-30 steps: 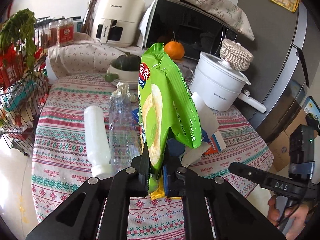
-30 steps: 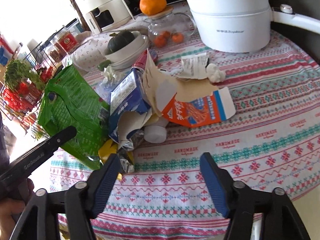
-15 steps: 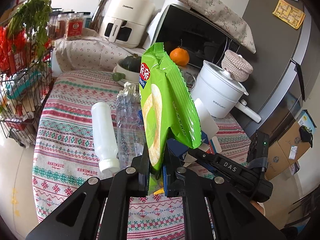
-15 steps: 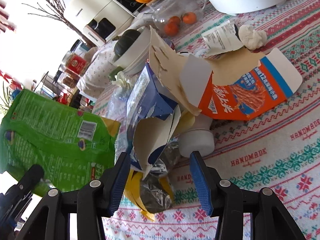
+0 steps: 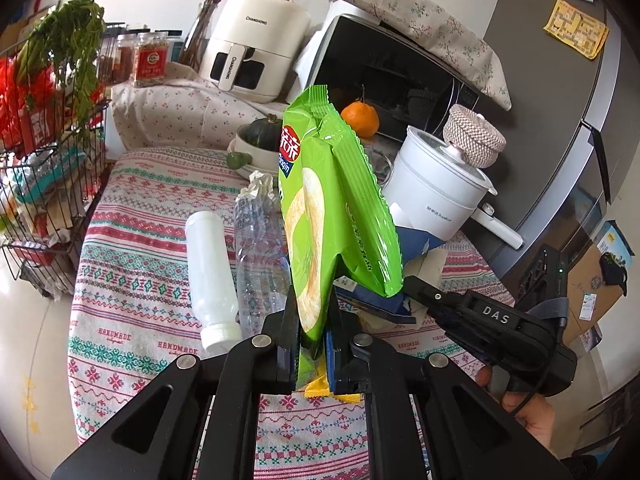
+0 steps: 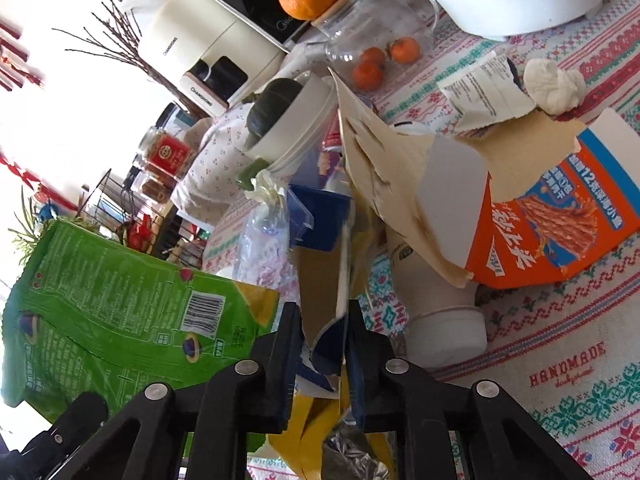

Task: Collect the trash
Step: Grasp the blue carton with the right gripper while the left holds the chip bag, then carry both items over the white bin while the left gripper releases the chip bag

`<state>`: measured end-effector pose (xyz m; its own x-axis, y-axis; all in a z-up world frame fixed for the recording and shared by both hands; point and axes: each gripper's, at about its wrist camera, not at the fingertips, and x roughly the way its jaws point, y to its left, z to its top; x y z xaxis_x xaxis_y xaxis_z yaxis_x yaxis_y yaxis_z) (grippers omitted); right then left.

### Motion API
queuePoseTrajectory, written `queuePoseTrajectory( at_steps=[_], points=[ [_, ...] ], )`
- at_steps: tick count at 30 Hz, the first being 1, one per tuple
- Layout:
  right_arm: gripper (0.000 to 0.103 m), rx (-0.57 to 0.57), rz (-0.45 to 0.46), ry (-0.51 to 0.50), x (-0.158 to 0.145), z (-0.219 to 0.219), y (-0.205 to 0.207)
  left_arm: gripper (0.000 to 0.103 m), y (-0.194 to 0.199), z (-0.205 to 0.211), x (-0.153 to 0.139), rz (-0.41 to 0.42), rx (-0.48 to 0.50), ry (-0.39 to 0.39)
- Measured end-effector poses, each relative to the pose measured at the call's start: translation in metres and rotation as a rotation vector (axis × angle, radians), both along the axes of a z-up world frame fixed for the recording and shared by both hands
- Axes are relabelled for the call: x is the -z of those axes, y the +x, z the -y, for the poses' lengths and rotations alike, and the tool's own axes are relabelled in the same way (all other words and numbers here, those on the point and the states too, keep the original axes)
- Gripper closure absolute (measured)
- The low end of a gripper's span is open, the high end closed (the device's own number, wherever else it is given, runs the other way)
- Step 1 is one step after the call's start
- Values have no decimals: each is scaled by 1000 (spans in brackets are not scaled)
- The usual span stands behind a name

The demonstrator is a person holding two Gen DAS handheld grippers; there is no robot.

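My left gripper [image 5: 314,308] is shut on the lower edge of a green chip bag [image 5: 320,200], held upright above the patterned tablecloth [image 5: 132,280]. The same green chip bag [image 6: 100,300] fills the lower left of the right wrist view. My right gripper [image 6: 324,312] is closing its jaws on the torn flap of a blue carton [image 6: 320,216] in the trash pile, and the pads press on the cardboard. Beside the carton lie an orange snack box [image 6: 560,232], a paper cup [image 6: 440,308] and a yellow wrapper [image 6: 312,420]. A white bottle [image 5: 208,264] and a crushed clear bottle [image 5: 260,256] lie left of the bag.
A white cooking pot [image 5: 436,196], a glass jar with tangerines [image 6: 376,40] and a bowl holding a squash [image 6: 288,120] stand behind the pile. An air fryer [image 5: 256,40] and a microwave [image 5: 392,80] are at the back. A wire rack [image 5: 40,200] stands off the table's left edge.
My right gripper came in low to the trash pile, rolled, and its jaws went from wide apart to pinched on the blue carton's flap. The left gripper kept the green bag nearly still.
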<state>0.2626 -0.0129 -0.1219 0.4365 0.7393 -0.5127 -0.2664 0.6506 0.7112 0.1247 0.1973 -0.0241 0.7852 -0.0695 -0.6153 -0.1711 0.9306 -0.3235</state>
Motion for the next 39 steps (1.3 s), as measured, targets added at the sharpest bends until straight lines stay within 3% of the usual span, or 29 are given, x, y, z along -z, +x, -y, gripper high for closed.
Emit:
queuePoseTrajectory(
  at_steps=[9,19,23,25,31,35,39],
  points=[
    [87,-2,15,75,-41,33,-13,93,-8,12,-8,19,10,17],
    [86,28,92,-58,-67,72,-29,93,-5,30,1,-19,55,44],
    [75,50,81,-162,-67,79,-23,93,-1,33,8,-48,70,37],
    [63,74,57,-219,-61,85,-17,93,0,33,10,-54,75,40],
    [33,152,-16,-235,-47,113,-17,93,0,31,11,-59,78,35],
    [26,198,-27,-180,-39,130,-37,93,-1,30,11,-60,79,29],
    [26,147,12,-161,-20,119,-65,93,-1,30,11,-61,77,28]
  ],
)
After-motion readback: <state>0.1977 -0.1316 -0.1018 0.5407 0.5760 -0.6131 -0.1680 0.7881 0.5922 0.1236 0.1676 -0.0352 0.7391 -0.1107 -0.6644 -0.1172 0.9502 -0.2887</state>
